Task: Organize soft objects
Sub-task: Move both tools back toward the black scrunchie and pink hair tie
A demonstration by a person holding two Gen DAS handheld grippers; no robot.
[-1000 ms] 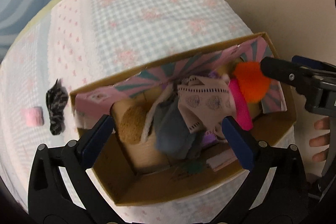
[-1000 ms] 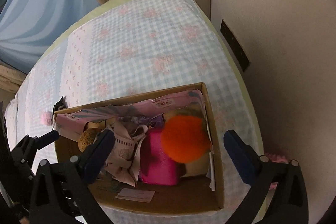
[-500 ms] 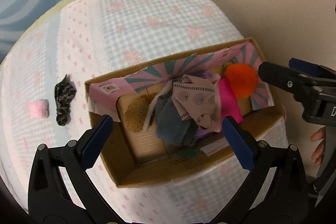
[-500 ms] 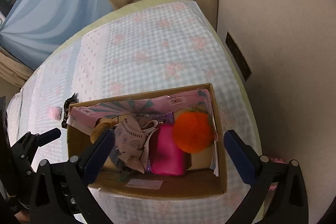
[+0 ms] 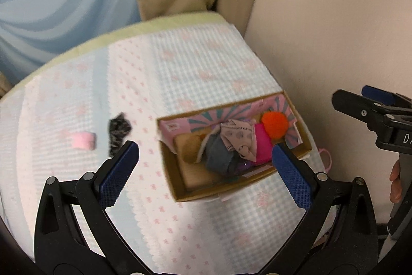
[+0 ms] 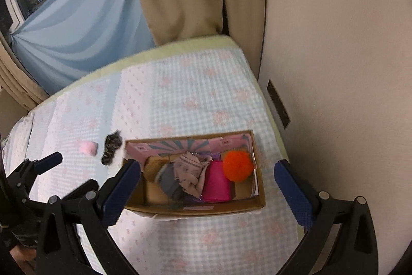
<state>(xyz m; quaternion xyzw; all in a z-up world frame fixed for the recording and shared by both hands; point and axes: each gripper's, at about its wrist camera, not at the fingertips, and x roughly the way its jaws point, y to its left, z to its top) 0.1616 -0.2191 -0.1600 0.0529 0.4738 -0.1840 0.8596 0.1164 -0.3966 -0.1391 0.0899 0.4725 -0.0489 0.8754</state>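
While both hover, tools (image 5: 206, 166) (image 6: 207, 183) agape, empty, high above box (image 6: 195, 208).

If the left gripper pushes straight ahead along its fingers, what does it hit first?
Probably the open cardboard box, near its left end by the brown plush toy. The left gripper, open and empty, frames that end, though depth is unclear.

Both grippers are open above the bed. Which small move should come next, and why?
Probably move the left gripper toward the dark patterned cloth, which lies on the bedcover beside the pink soft piece, outside the cardboard box. It is the nearer one.
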